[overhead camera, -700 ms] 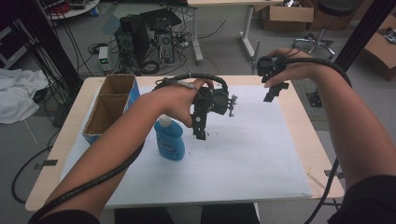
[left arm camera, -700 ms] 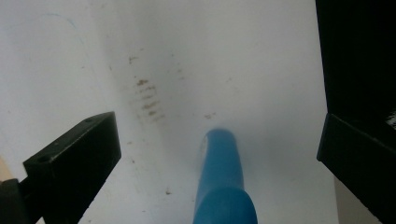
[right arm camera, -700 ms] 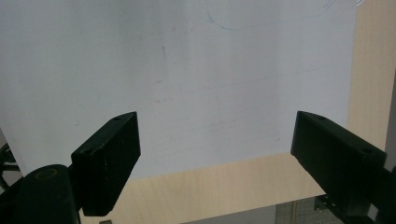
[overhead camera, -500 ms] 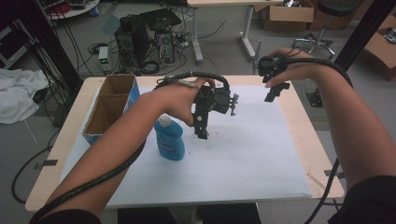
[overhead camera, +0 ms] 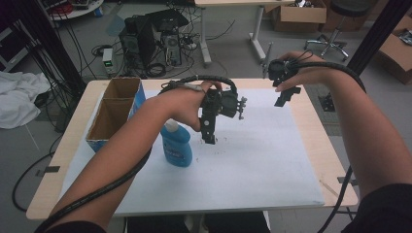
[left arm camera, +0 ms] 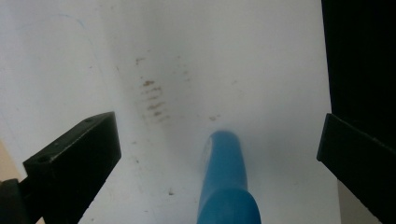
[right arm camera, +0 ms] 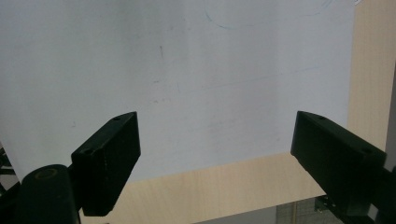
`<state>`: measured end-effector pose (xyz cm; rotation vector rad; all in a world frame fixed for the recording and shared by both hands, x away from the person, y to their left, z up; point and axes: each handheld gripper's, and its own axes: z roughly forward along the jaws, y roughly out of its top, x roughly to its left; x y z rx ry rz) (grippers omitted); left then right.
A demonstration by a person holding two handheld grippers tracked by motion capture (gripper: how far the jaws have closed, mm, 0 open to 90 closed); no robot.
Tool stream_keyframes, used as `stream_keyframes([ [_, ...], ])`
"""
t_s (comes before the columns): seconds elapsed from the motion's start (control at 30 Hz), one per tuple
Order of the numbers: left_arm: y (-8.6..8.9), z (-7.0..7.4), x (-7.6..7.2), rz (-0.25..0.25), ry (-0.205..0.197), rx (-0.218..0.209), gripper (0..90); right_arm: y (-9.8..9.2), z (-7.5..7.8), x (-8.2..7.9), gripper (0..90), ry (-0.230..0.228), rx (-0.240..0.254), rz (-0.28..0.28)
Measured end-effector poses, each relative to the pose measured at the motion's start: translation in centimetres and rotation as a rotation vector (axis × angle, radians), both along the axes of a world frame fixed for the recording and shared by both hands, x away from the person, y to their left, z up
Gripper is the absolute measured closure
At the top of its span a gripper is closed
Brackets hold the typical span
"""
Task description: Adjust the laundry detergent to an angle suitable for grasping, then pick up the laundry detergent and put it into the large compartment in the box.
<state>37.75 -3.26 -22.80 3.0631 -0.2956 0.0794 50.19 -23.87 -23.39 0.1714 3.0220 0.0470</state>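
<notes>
Left gripper (overhead camera: 209,140) hangs jaws spread, pointing down just beside the upright blue plastic bottle with a white cap (overhead camera: 176,148) on the white paper sheet (overhead camera: 252,165). Probable next step: grasp; centre the jaws on its body first. Right gripper (overhead camera: 283,99) is spread, empty, near the far edge. Left gripper view alone shows brown smudges (left arm camera: 152,100).

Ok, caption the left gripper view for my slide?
Open left claw above a blue bottle on the stained white sheet.
</notes>
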Motion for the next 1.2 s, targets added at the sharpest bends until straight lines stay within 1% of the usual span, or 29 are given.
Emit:
stream_keyframes([
  [0.07, 0.1, 0.0, 0.0, -0.006, -0.002, 0.002, 0.1, 0.0, -0.1, 0.1, 15.9, -0.002, -0.003, 0.003],
  [0.23, 0.3, 0.2, 0.0, -0.009, -0.01, -0.01, 0.1, 0.1, -0.2, 0.6, 15.9, -0.001, -0.002, -0.003],
  [0.4, 0.4, 0.3, 0.2, -0.023, -0.013, -0.01, 0.1, 0.2, 0.2, 0.7, 15.9, -0.003, 0.001, -0.006],
  [0.43, 0.4, 0.3, 0.2, -0.02, -0.01, -0.014, 0.1, 0.2, 0.1, 0.7, 15.9, -0.001, 0.009, -0.007],
  [0.5, 0.3, 0.4, 0.3, -0.031, -0.014, -0.012, 0.1, 0.1, 0.2, 0.7, 15.9, -0.003, 0.008, -0.009],
  [0.57, 0.3, 0.5, 0.4, -0.03, -0.014, -0.016, 0.1, 0.1, 0.2, 0.6, 15.9, -0.003, 0.006, -0.011],
  [0.63, 0.4, 0.5, 0.5, -0.038, -0.01, -0.023, 0.1, 0.0, 0.1, 0.7, 15.9, -0.001, 0.008, -0.011],
  [0.7, 0.5, 0.4, 0.7, -0.051, -0.017, -0.025, 0.1, 0.0, -0.1, 0.8, 15.9, 0.0, 0.014, -0.015],
  [0.77, 0.6, 0.5, 0.9, -0.061, -0.015, -0.028, 0.1, 0.0, -0.1, 0.9, 15.9, -0.002, 0.01, -0.019],
  [0.8, 0.7, 0.5, 0.9, -0.063, -0.014, -0.038, 0.1, -0.1, -0.2, 0.9, 15.9, 0.0, 0.015, -0.021],
  [0.83, 0.8, 0.6, 0.9, -0.067, -0.015, -0.038, 0.1, -0.1, -0.3, 0.9, 15.9, 0.001, 0.017, -0.022],
  [0.87, 0.9, 0.7, 1.0, -0.081, -0.022, -0.046, 0.1, 0.0, -0.5, 0.9, 15.9, 0.002, 0.02, -0.028],
  [0.9, 0.9, 0.7, 1.0, -0.081, -0.022, -0.046, 0.1, 0.0, -0.5, 0.9, 15.9, 0.002, 0.02, -0.028],
  [0.93, 1.1, 0.8, 0.9, -0.086, -0.02, -0.058, 0.1, 0.1, -0.7, 0.9, 15.9, 0.0, 0.01, -0.03],
  [0.97, 1.2, 0.8, 0.9, -0.092, -0.021, -0.065, 0.1, 0.1, -0.7, 0.9, 15.9, 0.0, 0.01, -0.03],
  [1.03, 1.5, 0.8, 0.8, -0.106, -0.018, -0.067, 0.1, 0.2, -0.7, 0.6, 16.0, 0.007, 0.013, -0.028],
  [1.13, 2.2, 0.8, 0.8, -0.115, -0.011, -0.066, 0.1, 0.4, -0.6, 0.3, 16.0, 0.0, 0.016, -0.031],
  [1.17, 2.4, 0.8, 0.8, -0.123, -0.015, -0.062, 0.1, 0.4, -0.6, 0.2, 16.0, 0.003, 0.022, -0.035],
  [1.2, 2.6, 0.8, 0.8, -0.129, -0.015, -0.057, 0.1, 0.5, -0.5, -0.1, 16.0, 0.001, 0.015, -0.035],
])
